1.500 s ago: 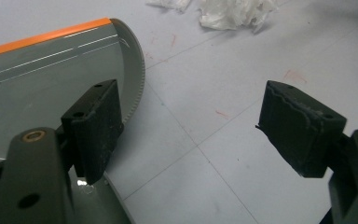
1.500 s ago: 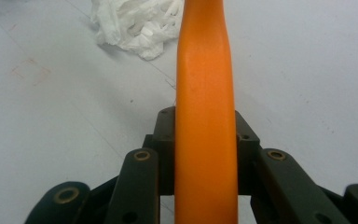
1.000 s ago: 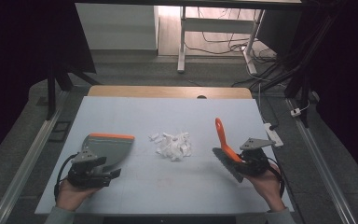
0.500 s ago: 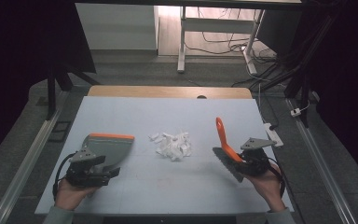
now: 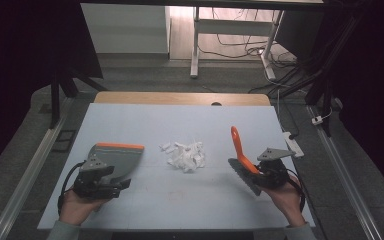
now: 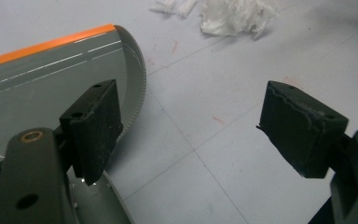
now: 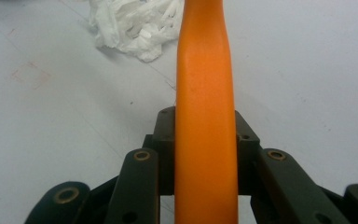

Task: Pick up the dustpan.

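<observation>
Nothing has shifted in the last second: left gripper (image 5: 111, 176) jaws stay spread, dustpan (image 5: 116, 159) flat beside them and ungripped; paper scraps (image 5: 185, 155) sit mid-table; right gripper (image 5: 260, 175) stays clamped on brush (image 5: 240, 150) handle, so sweeping not yet begun.

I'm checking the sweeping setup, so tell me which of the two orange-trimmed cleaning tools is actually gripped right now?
The brush: the right gripper jaws clamp its orange handle. The dustpan lies flat on the table beside the open left gripper, ungripped.

Grey dustpan (image 5: 114, 161) edged orange; orange-handled brush (image 5: 241, 155); white paper scraps (image 5: 184, 155).
</observation>
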The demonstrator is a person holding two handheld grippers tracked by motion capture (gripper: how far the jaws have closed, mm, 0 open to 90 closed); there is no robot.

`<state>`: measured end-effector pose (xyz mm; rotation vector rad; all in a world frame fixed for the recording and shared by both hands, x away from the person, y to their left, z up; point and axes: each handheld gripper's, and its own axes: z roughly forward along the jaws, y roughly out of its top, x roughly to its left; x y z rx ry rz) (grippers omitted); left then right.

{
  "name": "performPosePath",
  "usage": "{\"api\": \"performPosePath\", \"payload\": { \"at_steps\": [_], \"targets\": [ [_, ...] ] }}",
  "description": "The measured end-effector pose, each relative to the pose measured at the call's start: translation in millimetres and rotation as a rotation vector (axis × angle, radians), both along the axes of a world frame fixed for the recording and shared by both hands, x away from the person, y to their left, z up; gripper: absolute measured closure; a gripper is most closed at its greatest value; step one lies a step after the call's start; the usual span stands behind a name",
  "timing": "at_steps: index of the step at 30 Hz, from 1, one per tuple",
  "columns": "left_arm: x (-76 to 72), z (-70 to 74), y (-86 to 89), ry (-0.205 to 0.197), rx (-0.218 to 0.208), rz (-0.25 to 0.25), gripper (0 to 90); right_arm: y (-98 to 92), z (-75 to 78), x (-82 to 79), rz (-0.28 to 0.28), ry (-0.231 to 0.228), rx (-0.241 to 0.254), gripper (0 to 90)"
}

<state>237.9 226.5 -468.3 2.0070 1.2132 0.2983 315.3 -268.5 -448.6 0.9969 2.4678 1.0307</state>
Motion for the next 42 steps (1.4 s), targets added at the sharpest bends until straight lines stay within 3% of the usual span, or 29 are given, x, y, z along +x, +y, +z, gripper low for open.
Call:
{"api": "performPosePath", "payload": {
  "at_steps": [3, 6, 13, 19, 25, 31, 42],
  "targets": [
    [1.6, -0.7, -1.7, 0.021, 0.003, 0.016, 21.5, -2.6, 2.8, 0.0, -0.004, -0.012, 0.010, 70.4],
    [11.2, 0.1, -3.3, 0.064, 0.051, 0.044, 21.5, -4.4, 3.7, 0.3, -0.009, -0.012, 0.019, 70.5],
    [25.0, 5.3, 0.7, 0.111, 0.074, 0.108, 21.3, -5.1, 4.4, -0.4, -0.006, -0.013, 0.020, 70.4],
    [22.1, 2.8, 13.2, 0.133, 0.043, 0.171, 20.1, -2.8, 3.7, -0.4, -0.006, -0.012, 0.014, 70.4],
    [19.3, -7.3, 21.7, 0.218, 0.063, 0.201, 16.0, -0.6, 2.5, -0.7, -0.001, -0.011, 0.003, 70.4],
    [16.2, -11.5, 28.3, 0.261, 0.078, 0.227, 13.3, 1.1, 1.2, -0.7, 0.000, -0.009, -0.001, 70.4],
    [21.5, -33.0, 37.6, 0.329, 0.061, 0.261, 13.1, 2.2, -1.1, -0.2, 0.004, -0.002, -0.013, 70.4]
  ]
}}
